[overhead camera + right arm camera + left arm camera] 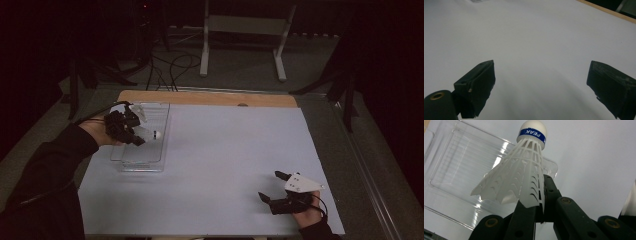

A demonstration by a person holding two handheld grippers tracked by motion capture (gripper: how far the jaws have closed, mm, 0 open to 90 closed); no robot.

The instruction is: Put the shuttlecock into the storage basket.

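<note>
The left gripper sits over a clear plastic tray at the left side of the table. The person's left forearm, in a dark sleeve, comes in from the lower left, and the gripper points toward the middle of the table. Its jaws are clamped on the skirt of a white shuttlecock, which points away from the hand, cork end out, blue band around the cork. In the left gripper view the shuttlecock is above the tray's far edge. The right gripper rests low near the table's front right corner, hand behind it, pointing left. Its jaws stand wide apart with nothing between them, only the pale table surface beyond.
</note>
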